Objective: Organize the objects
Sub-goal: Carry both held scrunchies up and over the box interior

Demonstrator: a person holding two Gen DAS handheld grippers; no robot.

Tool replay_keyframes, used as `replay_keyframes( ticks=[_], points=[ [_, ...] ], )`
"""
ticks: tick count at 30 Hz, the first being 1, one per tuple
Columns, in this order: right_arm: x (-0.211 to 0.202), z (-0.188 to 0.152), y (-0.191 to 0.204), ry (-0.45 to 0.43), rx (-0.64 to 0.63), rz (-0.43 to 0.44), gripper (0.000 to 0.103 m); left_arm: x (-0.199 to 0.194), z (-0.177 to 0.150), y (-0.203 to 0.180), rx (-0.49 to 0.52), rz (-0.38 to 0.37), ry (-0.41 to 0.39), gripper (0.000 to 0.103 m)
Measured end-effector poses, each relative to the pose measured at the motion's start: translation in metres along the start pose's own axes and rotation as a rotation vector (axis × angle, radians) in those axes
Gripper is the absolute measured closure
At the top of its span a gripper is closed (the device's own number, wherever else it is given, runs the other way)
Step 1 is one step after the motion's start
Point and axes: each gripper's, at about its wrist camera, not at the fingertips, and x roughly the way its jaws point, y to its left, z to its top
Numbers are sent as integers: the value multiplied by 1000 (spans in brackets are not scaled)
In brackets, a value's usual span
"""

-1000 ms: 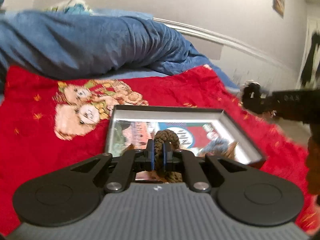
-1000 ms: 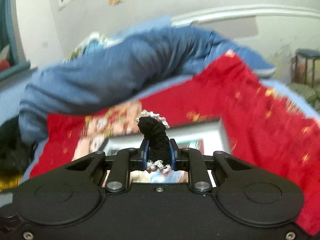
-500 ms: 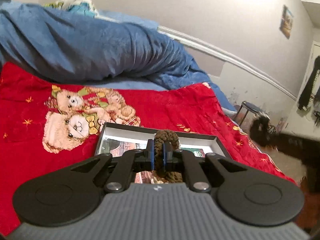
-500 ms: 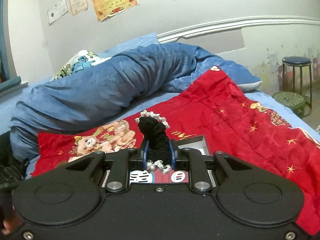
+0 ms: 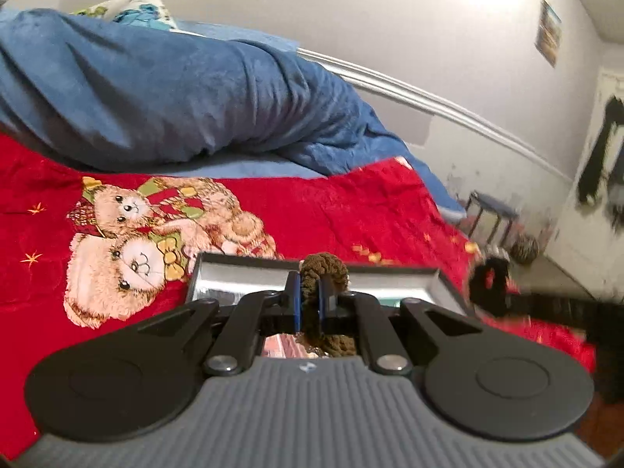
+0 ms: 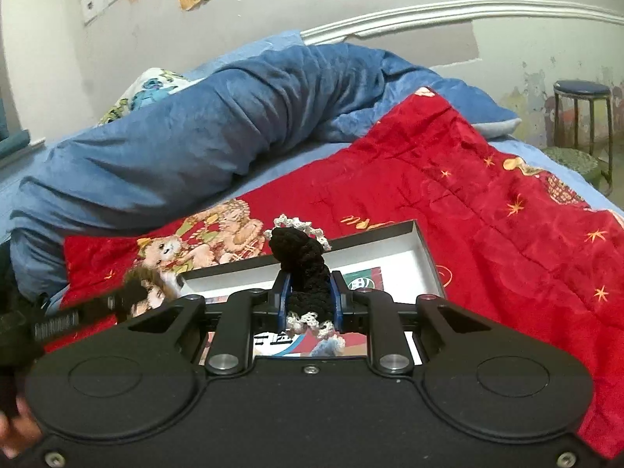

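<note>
My left gripper (image 5: 309, 304) is shut on a brown knitted scrunchie (image 5: 325, 273), whose loop sticks up above the pads. In the right wrist view my right gripper (image 6: 308, 296) is shut on a black knitted scrunchie with white lace trim (image 6: 300, 257). Both hover over the near side of an open shallow box (image 6: 423, 247) with dark rim and white walls, lying on the red blanket; printed cards show on its floor. The box rim (image 5: 241, 269) appears just past my left fingers. The right gripper (image 5: 489, 284) with its black scrunchie shows blurred at the right of the left wrist view.
A red blanket with teddy bears (image 5: 128, 241) covers the bed. A rolled blue duvet (image 6: 218, 136) lies behind it against the wall. A round stool (image 6: 581, 93) stands right of the bed. A person's hand (image 6: 15, 433) is at the lower left edge.
Both grippers have drawn back toward the box's near side, so less of its floor shows. The right gripper has moved further into the left wrist view. Both grips are unchanged.
</note>
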Motion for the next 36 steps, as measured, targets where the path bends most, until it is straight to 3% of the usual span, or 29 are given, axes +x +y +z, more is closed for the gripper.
replay_keyframes(
  ticks=[3,7,9,11,15,26,36],
  points=[
    [8,6,-6,5,72,-21,82,4,-7,-8,64,13,10,92],
    [20,16,-13,0,91,-79,83,5,-13,-22,176,92,-47,92],
    [26,17,-19,7,141,-87,83,7,-13,-23,172,106,-50,92],
    [32,16,-25,21,178,-98,83,7,-14,-19,145,70,-40,92],
    [46,7,-35,55,228,-84,82,10,-17,-21,182,111,-48,92],
    [78,-7,-18,125,151,-20,82,20,-25,-33,257,201,-37,92],
    [77,-10,-8,144,130,29,82,24,-27,-37,227,187,4,92]
  ],
)
